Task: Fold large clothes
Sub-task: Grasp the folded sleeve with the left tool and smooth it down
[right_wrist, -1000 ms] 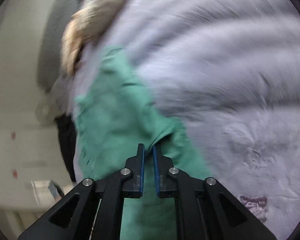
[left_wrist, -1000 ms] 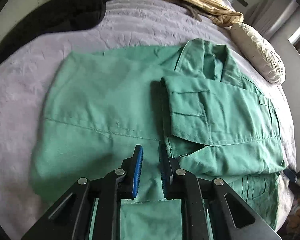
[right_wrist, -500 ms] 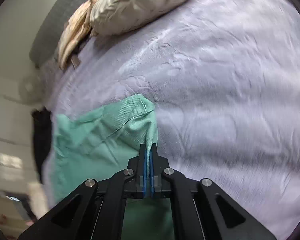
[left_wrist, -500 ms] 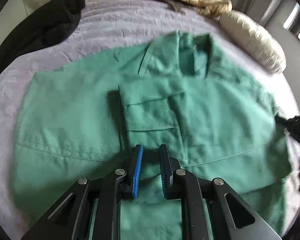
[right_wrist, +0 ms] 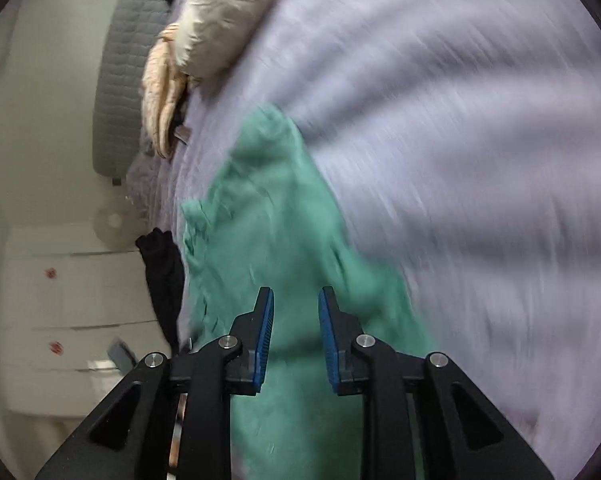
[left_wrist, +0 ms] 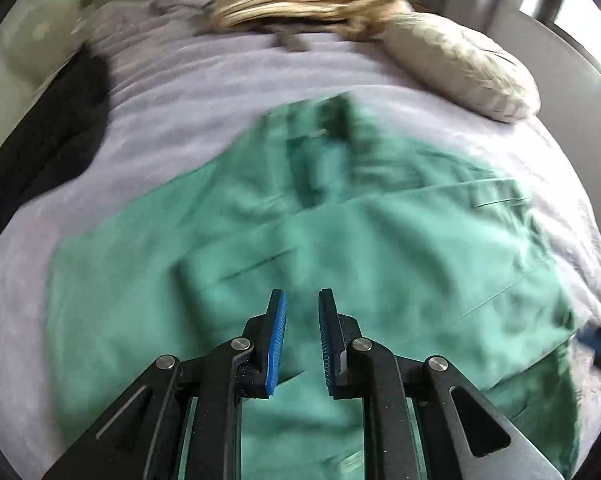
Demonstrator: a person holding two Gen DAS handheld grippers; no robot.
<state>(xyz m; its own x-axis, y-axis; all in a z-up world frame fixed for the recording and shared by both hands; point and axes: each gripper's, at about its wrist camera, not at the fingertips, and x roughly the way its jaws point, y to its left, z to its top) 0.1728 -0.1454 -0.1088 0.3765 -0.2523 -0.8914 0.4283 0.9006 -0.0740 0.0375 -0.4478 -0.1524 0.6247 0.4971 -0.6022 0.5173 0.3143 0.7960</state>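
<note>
Right gripper [right_wrist: 295,336] released, opening | green jacket [left_wrist: 340,248] flat, sleeves folded in

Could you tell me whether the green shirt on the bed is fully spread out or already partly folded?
Partly folded: the green shirt lies on the bed with one side panel doubled over its middle, its edge crossing the body.

Lilac-covered bed [left_wrist: 228,92] under a spread green shirt [left_wrist: 340,240], cream pillow [left_wrist: 460,68], tan bundle [left_wrist: 300,0], black garment [left_wrist: 60,128].

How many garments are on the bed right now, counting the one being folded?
3, possibly more hidden. The green jacket lies spread mid-bed; a black garment sits at the bed's left edge; a beige garment is bunched at the far end beside the pillow.
</note>
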